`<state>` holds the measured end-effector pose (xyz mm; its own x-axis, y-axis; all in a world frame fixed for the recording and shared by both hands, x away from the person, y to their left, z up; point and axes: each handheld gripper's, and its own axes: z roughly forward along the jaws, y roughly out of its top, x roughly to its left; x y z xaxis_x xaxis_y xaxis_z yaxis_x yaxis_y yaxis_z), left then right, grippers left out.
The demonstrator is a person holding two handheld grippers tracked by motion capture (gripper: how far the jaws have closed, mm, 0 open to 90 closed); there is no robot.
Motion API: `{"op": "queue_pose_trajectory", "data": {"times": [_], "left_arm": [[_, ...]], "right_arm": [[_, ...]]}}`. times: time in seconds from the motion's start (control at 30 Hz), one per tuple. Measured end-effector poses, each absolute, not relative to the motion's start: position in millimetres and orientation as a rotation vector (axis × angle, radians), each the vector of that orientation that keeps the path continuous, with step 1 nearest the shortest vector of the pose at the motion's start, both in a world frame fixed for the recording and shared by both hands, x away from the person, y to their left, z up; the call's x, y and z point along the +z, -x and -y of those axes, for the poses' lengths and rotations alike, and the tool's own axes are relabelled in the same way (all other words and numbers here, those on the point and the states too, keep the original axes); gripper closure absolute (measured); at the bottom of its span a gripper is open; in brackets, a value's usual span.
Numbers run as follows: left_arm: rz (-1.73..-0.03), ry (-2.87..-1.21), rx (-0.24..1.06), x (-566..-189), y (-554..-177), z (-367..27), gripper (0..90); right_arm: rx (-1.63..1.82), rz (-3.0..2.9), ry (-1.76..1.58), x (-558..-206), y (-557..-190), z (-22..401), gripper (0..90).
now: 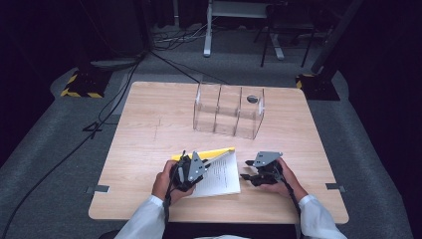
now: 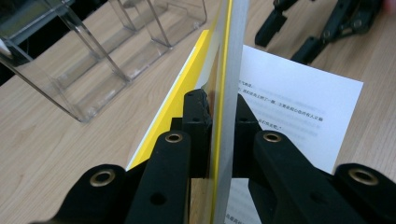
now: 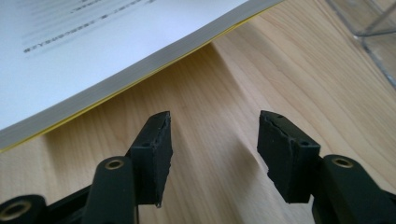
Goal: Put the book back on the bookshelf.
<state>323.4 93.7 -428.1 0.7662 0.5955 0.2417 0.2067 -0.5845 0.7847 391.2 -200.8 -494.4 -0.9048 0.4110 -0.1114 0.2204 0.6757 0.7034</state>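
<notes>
A booklet (image 1: 221, 178) with a yellow cover (image 1: 209, 153) lies open near the table's front edge, printed white page up. My left gripper (image 1: 201, 167) is shut on the raised cover and some pages. In the left gripper view these stand edge-on (image 2: 231, 56) between the jaws of the left gripper (image 2: 222, 112), above the flat white page (image 2: 299, 107). My right gripper (image 1: 246, 169) sits just right of the booklet, open with nothing between its fingers. In the right gripper view, the right gripper (image 3: 215, 140) hovers over bare wood beside the booklet's page stack (image 3: 93, 46).
A clear plastic organizer (image 1: 229, 109) with three compartments stands upright at the back middle of the wooden table (image 1: 149, 129); a dark round spot (image 1: 252, 99) marks its right end. Its walls (image 2: 93, 60) are close ahead of the left gripper. Cables and stands lie on the floor beyond.
</notes>
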Motion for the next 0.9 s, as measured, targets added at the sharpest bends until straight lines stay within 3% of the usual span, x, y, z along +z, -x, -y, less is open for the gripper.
{"op": "queue_pose_trajectory", "data": {"times": [0.33,0.57,0.9], "left_arm": [[-0.572,-2.132,0.585,-428.5,-321.6,-93.2,81.2],[-0.565,-2.224,0.501,-431.5,-321.1,-87.3,78.3],[-0.531,-2.246,0.558,-434.9,-318.4,-82.5,80.1]], "right_arm": [[1.399,-2.588,-0.465,-485.6,-383.7,189.2,46.9],[1.521,-2.507,-0.475,-471.3,-377.2,191.0,46.7],[1.564,-2.463,-0.511,-463.5,-374.6,185.9,46.5]]}}
